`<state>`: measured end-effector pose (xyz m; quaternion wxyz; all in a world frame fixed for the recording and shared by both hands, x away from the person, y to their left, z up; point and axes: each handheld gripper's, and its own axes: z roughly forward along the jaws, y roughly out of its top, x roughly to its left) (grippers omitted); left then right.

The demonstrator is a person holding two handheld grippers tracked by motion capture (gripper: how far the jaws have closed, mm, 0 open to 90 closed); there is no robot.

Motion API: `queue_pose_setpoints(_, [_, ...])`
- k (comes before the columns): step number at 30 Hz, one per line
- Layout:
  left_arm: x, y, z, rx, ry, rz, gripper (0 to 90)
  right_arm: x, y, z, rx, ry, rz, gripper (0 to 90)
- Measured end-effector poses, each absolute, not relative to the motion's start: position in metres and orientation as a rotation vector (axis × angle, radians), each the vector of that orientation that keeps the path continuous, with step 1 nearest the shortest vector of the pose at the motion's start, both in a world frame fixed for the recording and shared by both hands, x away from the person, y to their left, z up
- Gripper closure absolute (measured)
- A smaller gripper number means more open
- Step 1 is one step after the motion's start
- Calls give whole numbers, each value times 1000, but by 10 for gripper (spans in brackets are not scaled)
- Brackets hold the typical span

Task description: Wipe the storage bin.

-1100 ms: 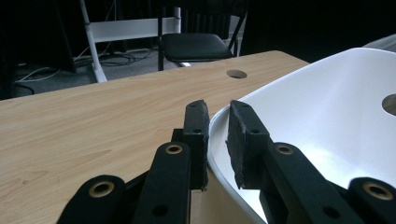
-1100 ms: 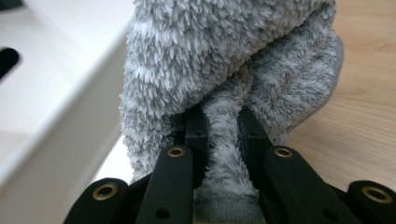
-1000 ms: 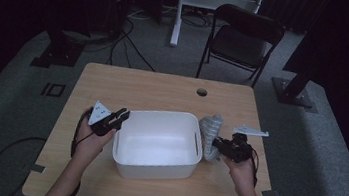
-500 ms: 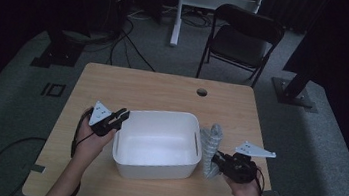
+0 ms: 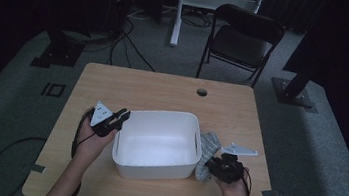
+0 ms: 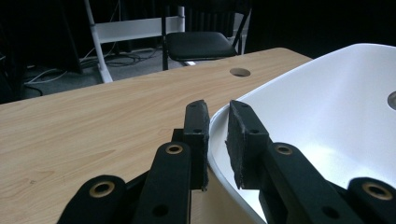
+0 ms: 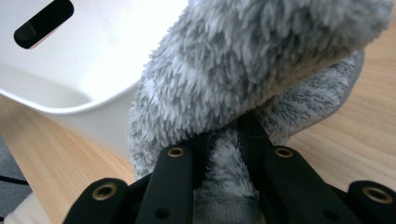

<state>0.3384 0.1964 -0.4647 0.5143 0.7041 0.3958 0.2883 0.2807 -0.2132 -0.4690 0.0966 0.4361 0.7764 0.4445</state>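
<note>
The rim of the white tub (image 5: 157,143) was clamped between the jaws of the left gripper (image 6: 216,135). A grey fluffy cloth (image 7: 261,70) was pinched by the right gripper (image 5: 215,167), just beside the tub's right wall, on the wooden table (image 5: 163,91).

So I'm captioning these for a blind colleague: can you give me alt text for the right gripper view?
The right gripper is shut on a fluffy grey sock, a fold of it pinched between the two black jaws. The sock hangs against the outer wall of a white plastic tub with a slot handle, above a light wooden table.
</note>
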Motion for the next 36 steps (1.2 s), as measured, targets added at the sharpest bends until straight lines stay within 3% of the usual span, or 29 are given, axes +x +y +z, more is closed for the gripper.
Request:
queue_pose_setpoints(19, [338,196,-465,1683,964,699,780,332,-198,-517,1387,2415,1120,788])
queue_pose_setpoints(36, [339,195,-466,1685,958,690,779,343,-210,-485,1377,2331,1319,786])
